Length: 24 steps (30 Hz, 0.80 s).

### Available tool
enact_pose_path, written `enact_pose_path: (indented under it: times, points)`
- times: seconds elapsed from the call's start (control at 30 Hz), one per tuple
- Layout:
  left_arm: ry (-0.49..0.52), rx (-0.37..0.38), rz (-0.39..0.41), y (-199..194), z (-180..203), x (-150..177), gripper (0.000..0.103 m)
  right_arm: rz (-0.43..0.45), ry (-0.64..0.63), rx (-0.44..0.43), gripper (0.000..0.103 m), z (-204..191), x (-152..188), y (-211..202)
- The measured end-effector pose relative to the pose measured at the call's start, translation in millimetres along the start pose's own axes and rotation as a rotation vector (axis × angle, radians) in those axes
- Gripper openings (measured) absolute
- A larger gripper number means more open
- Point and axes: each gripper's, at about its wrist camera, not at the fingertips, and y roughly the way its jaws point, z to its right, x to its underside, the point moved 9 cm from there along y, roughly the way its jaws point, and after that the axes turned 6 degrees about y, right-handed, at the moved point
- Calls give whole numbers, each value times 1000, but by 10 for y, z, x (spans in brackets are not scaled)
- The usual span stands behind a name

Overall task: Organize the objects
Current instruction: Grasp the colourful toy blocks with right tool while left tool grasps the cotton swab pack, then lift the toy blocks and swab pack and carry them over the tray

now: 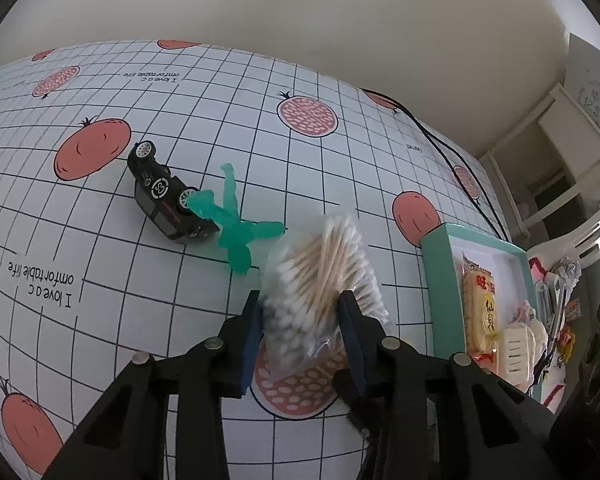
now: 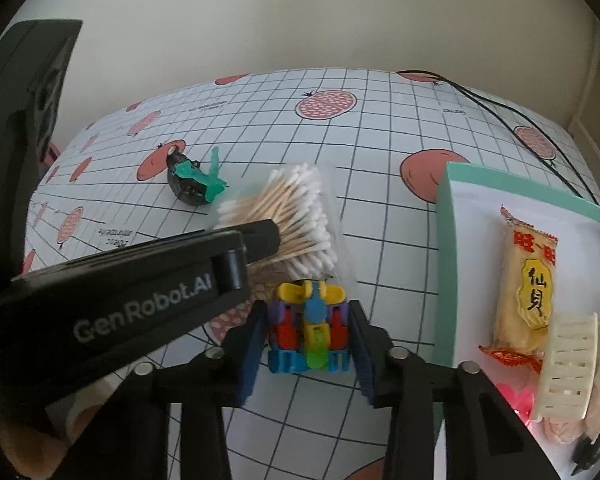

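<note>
My left gripper (image 1: 300,298) is shut on a clear bag of cotton swabs (image 1: 324,264), held a little above the checked tablecloth. Beyond it a black toy car (image 1: 162,196) lies on its side, with a green plastic figure (image 1: 236,224) leaning against it. In the right wrist view my right gripper (image 2: 309,308) is shut on a colourful block toy (image 2: 308,332), its pads pressed against both sides. The left gripper (image 2: 274,236) reaches in from the left there, still clamped on the cotton swabs (image 2: 292,208), just behind the block toy.
A teal-rimmed box (image 2: 446,240) stands to the right, holding a snack packet (image 2: 528,280), a white slotted basket (image 2: 568,364) and small pink items. A black cable (image 2: 500,112) runs across the far right of the table. A wall rises behind the table.
</note>
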Motion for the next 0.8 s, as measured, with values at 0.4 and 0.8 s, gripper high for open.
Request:
enact_pose_path:
  times: [0.4,0.8]
  points:
    - [8,-34,-10,-55,-34,16,34,-9,34,13,40,97,-17,-76]
    - [17,-59,24,-200,-24,-53,31,44,66,0,40,157,-152,-288]
